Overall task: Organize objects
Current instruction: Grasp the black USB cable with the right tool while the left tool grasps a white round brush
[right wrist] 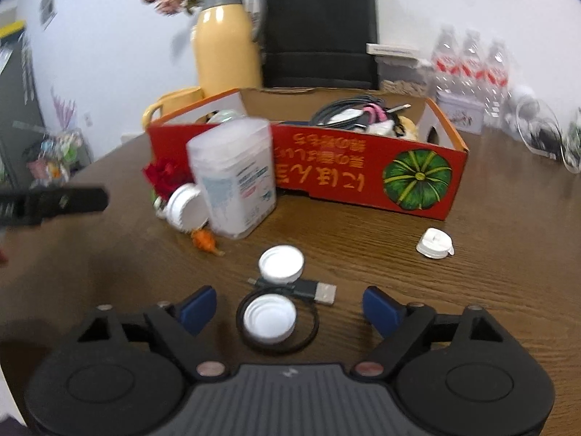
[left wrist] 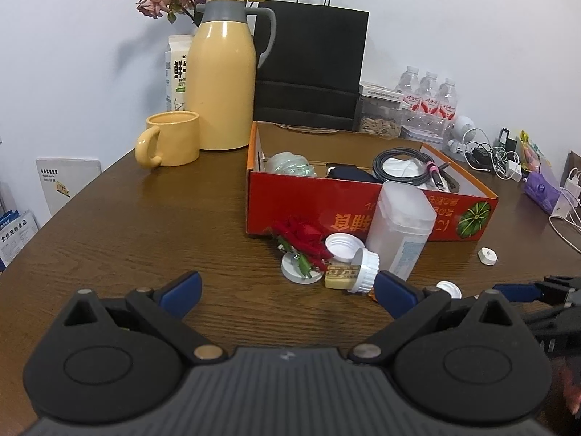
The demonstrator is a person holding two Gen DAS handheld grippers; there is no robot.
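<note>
A red cardboard box (left wrist: 319,207) (right wrist: 326,167) holds coiled cables and other items. In front of it stand a frosted plastic container (left wrist: 401,225) (right wrist: 232,178), a red rose (left wrist: 303,238) (right wrist: 165,176), white lids and a small tipped jar (left wrist: 350,272). My left gripper (left wrist: 290,290) is open and empty over bare table. My right gripper (right wrist: 290,307) is open, its jaws either side of a white cap (right wrist: 269,317) ringed by a black USB cable (right wrist: 308,289). Another cap (right wrist: 281,262) lies just beyond.
A yellow thermos (left wrist: 221,72), yellow mug (left wrist: 170,140), black paper bag (left wrist: 312,69), water bottles (left wrist: 428,94) and tangled chargers (left wrist: 490,152) stand at the back. A white clip (right wrist: 434,242) lies right of the caps. The left gripper's finger (right wrist: 58,201) shows at the left edge.
</note>
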